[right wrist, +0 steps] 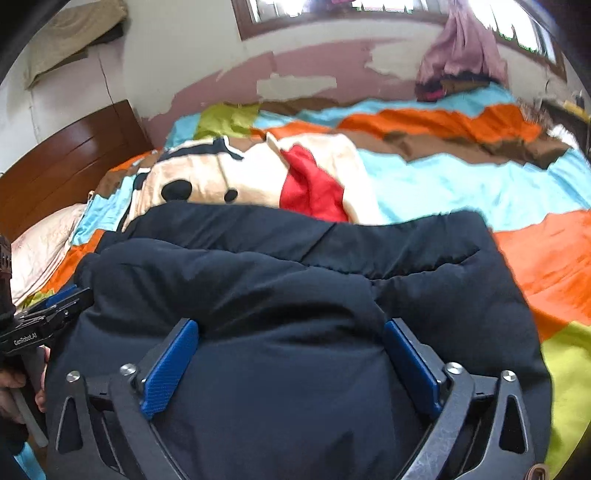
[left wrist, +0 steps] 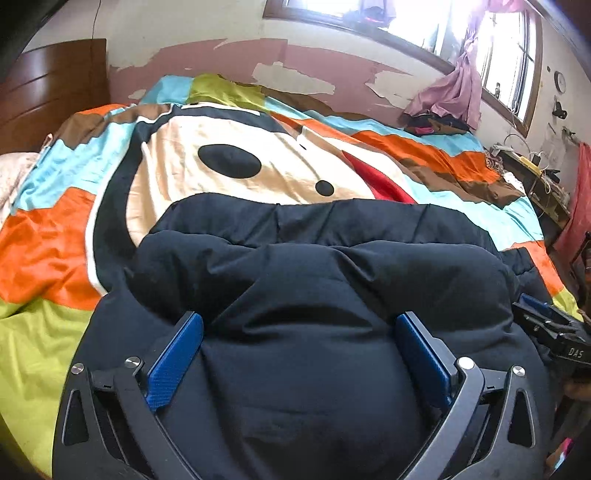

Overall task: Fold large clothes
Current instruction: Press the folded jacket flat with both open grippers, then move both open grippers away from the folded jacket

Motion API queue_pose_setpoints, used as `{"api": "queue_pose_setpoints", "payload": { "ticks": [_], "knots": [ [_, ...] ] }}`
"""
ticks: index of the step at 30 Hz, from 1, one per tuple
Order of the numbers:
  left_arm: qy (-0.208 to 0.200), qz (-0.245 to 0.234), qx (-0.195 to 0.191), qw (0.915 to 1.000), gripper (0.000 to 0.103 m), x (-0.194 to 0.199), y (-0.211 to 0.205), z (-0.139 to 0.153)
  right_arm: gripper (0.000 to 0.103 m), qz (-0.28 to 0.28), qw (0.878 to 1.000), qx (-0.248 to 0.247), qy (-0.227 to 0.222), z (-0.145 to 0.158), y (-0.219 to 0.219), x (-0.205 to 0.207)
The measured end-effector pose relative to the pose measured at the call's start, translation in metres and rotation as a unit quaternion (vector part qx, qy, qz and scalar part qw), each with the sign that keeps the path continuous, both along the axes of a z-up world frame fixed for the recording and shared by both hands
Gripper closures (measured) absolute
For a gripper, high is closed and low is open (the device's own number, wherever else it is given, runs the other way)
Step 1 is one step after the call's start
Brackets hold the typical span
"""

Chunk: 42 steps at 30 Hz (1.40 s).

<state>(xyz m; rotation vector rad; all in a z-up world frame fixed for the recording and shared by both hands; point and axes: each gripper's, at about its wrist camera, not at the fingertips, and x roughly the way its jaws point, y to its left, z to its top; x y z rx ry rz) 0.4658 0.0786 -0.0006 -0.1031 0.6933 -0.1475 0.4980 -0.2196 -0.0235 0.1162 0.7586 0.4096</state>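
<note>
Left claw (left wrist: 299, 325) is sitting wide, blue pads (left wrist: 175, 360) flanking a puffy fold of the dark navy padded jacket (left wrist: 314, 266) without pinching it. Right claw (right wrist: 291, 332) is gaping just as wide, pads (right wrist: 170, 365) standing either side of the same bulging fabric, not squeezing. In the left wrist view the right claw is showing at 3 o'clock; in the right wrist view the left claw is showing at 9 o'clock, with a hand (right wrist: 14, 391) gripping its handle. Jacket is lying folded on the bed, filling the near half of both views. Beyond it at 12 o'clock, the striped cartoon-face duvet (left wrist: 221, 162) is covering the bed. Wooden headboard (left wrist: 51, 85) is standing at 10 o'clock, peeling pink wall (left wrist: 314, 70) and window (left wrist: 424, 26) farthest back.
</note>
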Motion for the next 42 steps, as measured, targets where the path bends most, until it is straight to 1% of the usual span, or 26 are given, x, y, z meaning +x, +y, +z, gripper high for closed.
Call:
{"api": "queue_pose_setpoints", "payload": {
  "ticks": [7, 11, 12, 21, 42],
  "knots": [
    [-0.003, -0.009, -0.011, 0.9999, 0.001, 0.011, -0.001, -0.008, 0.0, 0.004, 1.0, 0.0, 0.017, -0.013, 0.002, 0.013],
    [-0.026, -0.012, -0.047, 0.9985, 0.001, 0.009, 0.006, -0.011, 0.0, 0.003, 1.0, 0.012, 0.008, -0.018, 0.002, 0.013],
    [-0.032, -0.012, -0.05, 0.9982, 0.001, 0.007, 0.006, -0.011, 0.0, 0.002, 1.0, 0.016, 0.002, -0.02, 0.001, 0.012],
    [-0.043, -0.013, -0.058, 0.9973, 0.001, 0.009, 0.002, -0.013, 0.0, 0.0, 1.0, 0.027, 0.0, -0.025, 0.002, 0.019],
    [-0.043, -0.012, -0.056, 0.9974, 0.001, 0.009, -0.002, -0.016, 0.0, 0.001, 1.0, 0.028, 0.0, -0.027, 0.003, 0.019]
  ]
}}
